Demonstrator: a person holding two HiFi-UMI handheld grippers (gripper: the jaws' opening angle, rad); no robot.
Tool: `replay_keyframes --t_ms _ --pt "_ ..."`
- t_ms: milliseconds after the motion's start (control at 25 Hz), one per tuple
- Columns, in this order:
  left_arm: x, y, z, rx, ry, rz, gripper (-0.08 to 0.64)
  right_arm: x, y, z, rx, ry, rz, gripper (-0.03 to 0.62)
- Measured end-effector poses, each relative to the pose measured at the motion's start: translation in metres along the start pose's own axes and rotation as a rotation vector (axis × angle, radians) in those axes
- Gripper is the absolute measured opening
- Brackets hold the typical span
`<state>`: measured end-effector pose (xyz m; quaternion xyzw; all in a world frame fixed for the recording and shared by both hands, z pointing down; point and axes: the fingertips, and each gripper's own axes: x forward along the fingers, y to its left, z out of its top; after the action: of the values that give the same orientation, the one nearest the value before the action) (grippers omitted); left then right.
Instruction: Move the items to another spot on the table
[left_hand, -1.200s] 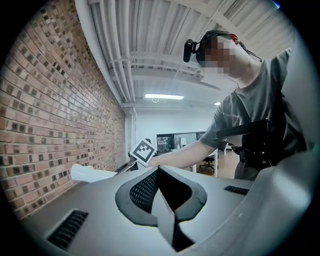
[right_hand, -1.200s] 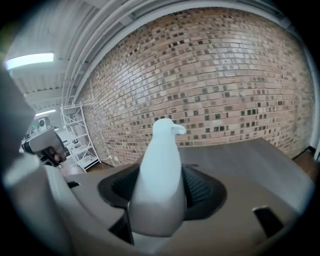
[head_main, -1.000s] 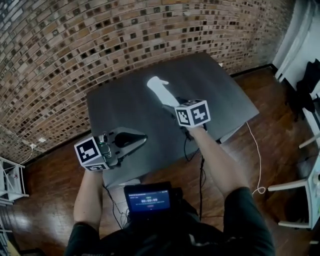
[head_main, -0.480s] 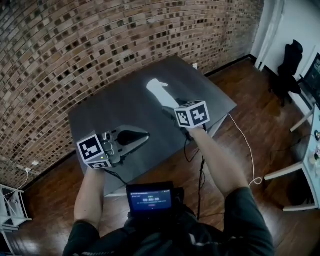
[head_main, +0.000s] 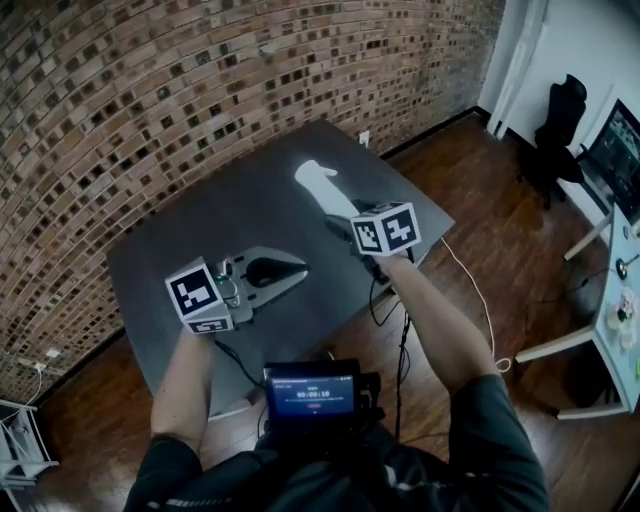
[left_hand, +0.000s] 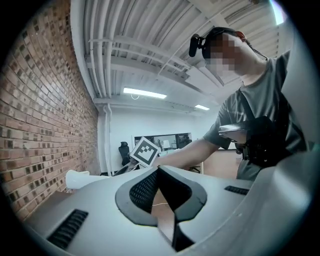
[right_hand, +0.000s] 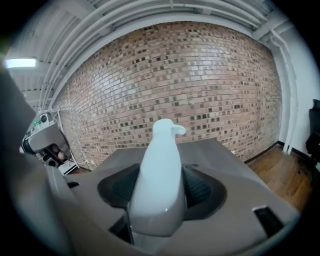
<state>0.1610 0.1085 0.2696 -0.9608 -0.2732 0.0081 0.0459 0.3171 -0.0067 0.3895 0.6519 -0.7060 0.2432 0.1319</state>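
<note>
Over the dark table (head_main: 200, 230), the right gripper (head_main: 338, 218) clamps the white bottle (head_main: 318, 182) around its body. Whether the bottle clears the surface is hard to tell. Best lift first, then carry it level, steering wide of the left gripper (head_main: 296, 270), closed on nothing.

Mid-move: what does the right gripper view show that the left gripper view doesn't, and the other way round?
Right gripper view only: the right gripper clamped on the white item, pads on both its sides, with the grey table beyond. Left gripper view only: the left gripper, jaws together and empty, plus the person's arm and the ceiling lights. Both: the white item and the brick wall.
</note>
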Motion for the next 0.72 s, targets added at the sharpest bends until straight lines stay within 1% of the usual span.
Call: replay_keyframes --t_ms 200,400,600,720 --pt "0.015 0.064 -0.009 -0.020 -0.026 0.029 -0.008 0.031 -0.044 0.025 -0.021 0.033 -0.003 0.275" --pt "0.023 0.121 -0.023 -0.036 -0.027 0.060 -0.008 0.074 -0.080 0.041 -0.028 0.066 0.016 0.275" --pt "0.027 0.166 -0.041 -0.077 -0.038 0.092 -0.008 0.111 -0.110 0.056 -0.040 0.078 0.018 0.275" --pt "0.026 0.182 -0.051 -0.107 -0.037 0.113 -0.008 0.132 -0.126 0.052 -0.044 0.120 0.020 0.275"
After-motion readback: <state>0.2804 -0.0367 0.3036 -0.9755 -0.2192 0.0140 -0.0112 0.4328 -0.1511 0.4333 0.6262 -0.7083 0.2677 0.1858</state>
